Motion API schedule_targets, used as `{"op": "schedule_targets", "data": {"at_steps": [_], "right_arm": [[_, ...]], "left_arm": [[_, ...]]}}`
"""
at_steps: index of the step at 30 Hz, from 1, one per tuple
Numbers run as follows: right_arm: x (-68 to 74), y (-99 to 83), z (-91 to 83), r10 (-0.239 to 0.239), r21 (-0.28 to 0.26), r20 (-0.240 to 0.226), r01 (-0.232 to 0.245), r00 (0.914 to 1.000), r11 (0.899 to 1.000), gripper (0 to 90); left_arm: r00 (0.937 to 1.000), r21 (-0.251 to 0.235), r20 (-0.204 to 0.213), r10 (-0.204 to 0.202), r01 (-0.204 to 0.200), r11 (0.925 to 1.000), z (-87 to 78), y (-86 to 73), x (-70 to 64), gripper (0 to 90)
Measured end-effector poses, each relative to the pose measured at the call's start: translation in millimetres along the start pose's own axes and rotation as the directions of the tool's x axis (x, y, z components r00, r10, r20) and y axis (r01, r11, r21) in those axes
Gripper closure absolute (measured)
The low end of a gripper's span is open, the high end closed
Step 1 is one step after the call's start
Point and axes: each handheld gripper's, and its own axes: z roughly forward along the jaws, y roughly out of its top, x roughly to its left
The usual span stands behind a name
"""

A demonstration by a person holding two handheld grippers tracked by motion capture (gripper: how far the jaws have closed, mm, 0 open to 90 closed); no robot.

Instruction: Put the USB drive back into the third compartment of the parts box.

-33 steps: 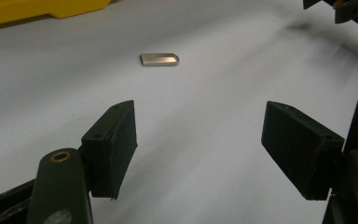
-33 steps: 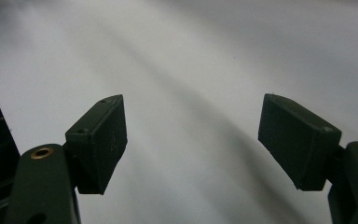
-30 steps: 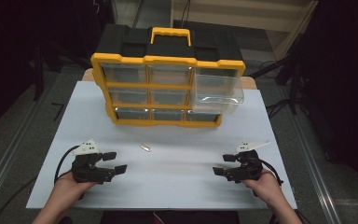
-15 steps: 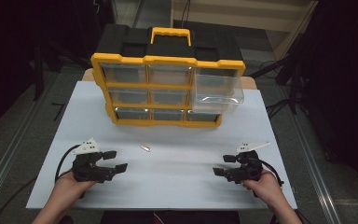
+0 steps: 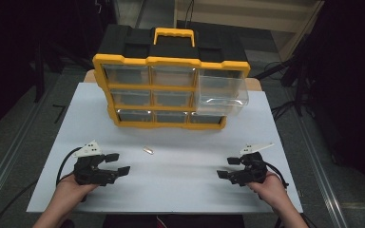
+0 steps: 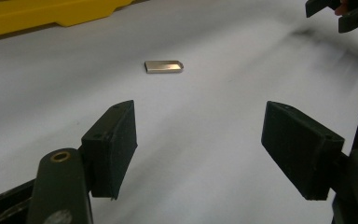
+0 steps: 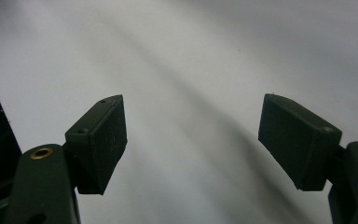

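Two black two-jaw grippers low over the white table (image 5: 180,190), both with jaws spread wide, nothing between them. Left gripper (image 5: 115,163) near the front left edge, right gripper (image 5: 228,167) near the front right. Small flat silver metal piece (image 5: 148,150) lies between them, nearer the left, just before the yellow-and-black drawer organiser (image 5: 171,61); top-right clear plastic drawer (image 5: 221,92) pulled out.

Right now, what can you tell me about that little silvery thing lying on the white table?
The small metal piece looks like a flat, brushed-silver slab, squared at one end and tapered at the other, perhaps a tiny USB stick. It lies flat on the white table, alone, in front of the yellow organizer. Nothing touches it; the left tongs stand open, short of it.
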Motion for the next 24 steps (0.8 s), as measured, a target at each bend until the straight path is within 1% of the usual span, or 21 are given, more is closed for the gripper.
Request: {"op": "schedule_targets", "data": {"at_steps": [1,4,5,8,13,16,18,22,24], "right_arm": [[1.1,1.5,-0.1,0.004,-0.001,0.000,-0.004,1.0000,1.000,21.7],[5.2,7.1,1.7,-0.005,-0.003,-0.002,0.005,1.0000,1.000,21.1],[6.7,9.0,2.6,-0.014,-0.009,-0.007,0.014,0.9999,1.000,21.0],[10.5,14.6,5.7,-0.029,-0.003,-0.016,0.029,0.9994,1.000,20.7],[13.0,22.8,11.7,-0.032,0.003,-0.027,0.032,0.9991,0.999,20.8],[11.4,28.9,14.6,-0.020,0.017,-0.052,0.021,0.9984,1.000,20.8],[11.7,32.2,16.0,-0.020,0.009,-0.043,0.021,0.9989,1.000,20.8],[14.3,38.6,19.9,-0.045,-0.005,-0.037,0.044,0.9983,0.999,20.7],[16.1,42.2,22.7,-0.056,-0.001,-0.037,0.056,0.9977,0.998,20.7]], "left_arm": [[1.0000,-0.001,0.002,-0.002,0.002,1.0000,0.1,0.0,0.1,27.8],[1.0000,-0.005,0.001,-0.010,0.010,0.9999,0.4,0.4,0.6,27.8],[0.9999,-0.006,-0.002,-0.014,0.014,0.9999,0.8,0.6,0.9,27.9],[0.9997,-0.007,-0.003,-0.023,0.023,0.9997,1.6,1.4,2.1,27.8],[0.9998,-0.005,-0.002,-0.020,0.020,0.9998,1.5,1.2,2.3,27.8],[0.9999,0.000,0.000,-0.015,0.015,0.9999,1.8,0.9,1.7,27.8],[0.9999,0.003,0.001,-0.013,0.013,0.9999,2.1,0.8,1.3,27.8],[0.9999,0.005,-0.001,-0.013,0.013,0.9999,1.7,1.0,1.2,27.8],[0.9999,0.004,0.000,-0.012,0.012,0.9999,1.8,0.9,1.2,27.8]]}}
